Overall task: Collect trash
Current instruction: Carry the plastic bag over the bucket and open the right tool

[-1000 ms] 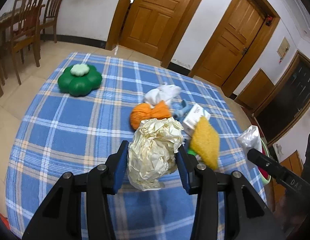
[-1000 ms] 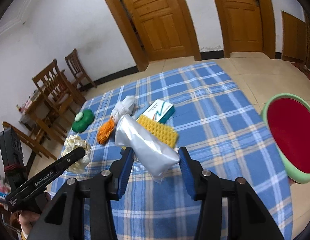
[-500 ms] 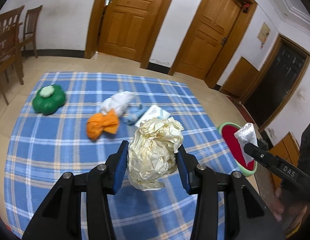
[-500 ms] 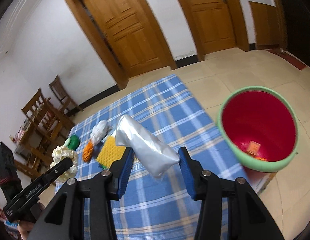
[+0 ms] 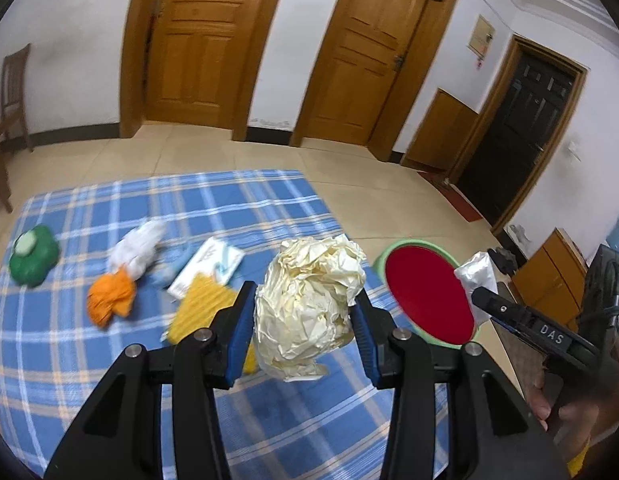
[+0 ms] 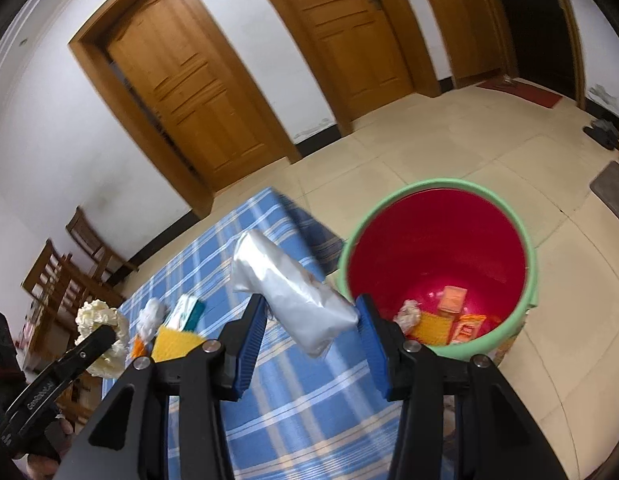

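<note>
Right wrist view: the right tongs [image 6: 311, 320] are clenched on a silver foil bag [image 6: 293, 300], which is held crosswise between the blue pads, its long axis running from the upper left of the frame down toward the lower right. The bag is smooth, crinkled and softly puffed, so it is judged light and easily dented. Just beyond its lower end, at centre right of the frame, the bin [image 6: 529, 264] stands on the tiled floor, a round tub with a pale green rim and a glossy red inside. Wrappers and a crumpled scrap are seen lying at its bottom. The bin's mouth lies ahead and to the right of the bag, so the coming move is judged a short carry that way before the bag is let go.

In the left wrist view, the left tongs [image 5: 305, 320] are closed around a ball of crumpled cream paper [image 5: 309, 304], stiff-creased and roughly round, bulging above the pads. The bin appears at centre right there, past the table edge, with the right tongs nearer to it than the left. The table [image 5: 69, 360] is covered by a blue checked cloth. Left on it, in the left half of the frame, are a yellow sponge [image 5: 201, 308], a small carton [image 5: 213, 264], an orange rag [image 5: 109, 300], a white wad [image 5: 141, 244] and a green flower-shaped thing [image 5: 31, 258].
</note>
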The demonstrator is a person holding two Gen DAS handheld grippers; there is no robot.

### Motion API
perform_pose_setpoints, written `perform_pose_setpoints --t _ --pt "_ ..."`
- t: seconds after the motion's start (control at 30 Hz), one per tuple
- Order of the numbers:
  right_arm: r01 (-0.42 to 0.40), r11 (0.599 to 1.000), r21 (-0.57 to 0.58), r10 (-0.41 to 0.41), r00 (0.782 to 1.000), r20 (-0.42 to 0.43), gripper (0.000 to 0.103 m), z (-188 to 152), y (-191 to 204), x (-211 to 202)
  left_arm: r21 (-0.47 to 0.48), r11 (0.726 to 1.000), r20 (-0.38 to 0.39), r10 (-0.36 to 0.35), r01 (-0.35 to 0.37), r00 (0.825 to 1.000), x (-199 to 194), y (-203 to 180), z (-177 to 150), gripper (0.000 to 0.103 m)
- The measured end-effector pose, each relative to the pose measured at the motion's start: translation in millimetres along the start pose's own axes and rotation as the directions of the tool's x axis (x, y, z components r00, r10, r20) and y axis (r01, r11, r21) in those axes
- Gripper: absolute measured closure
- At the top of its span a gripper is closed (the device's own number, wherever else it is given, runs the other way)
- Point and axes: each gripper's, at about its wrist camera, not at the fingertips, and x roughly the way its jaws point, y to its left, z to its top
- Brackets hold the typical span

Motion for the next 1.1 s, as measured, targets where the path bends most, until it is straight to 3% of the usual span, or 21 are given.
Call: perform_pose_setpoints --t 0.63,1.1 --pt "0.130 0.977 0.170 -0.132 0.991 0.003 0.054 19 -97 17 0.162 0.983 -0.095 -0.069 0.083 0.993 86 -96 22 0.057" --pt "0.189 0.951 0.245 -0.186 0.982 -0.036 0.051 19 -137 29 0.232 0.966 -0.192 -0.072 0.117 0.979 147 -140 14 0.057"
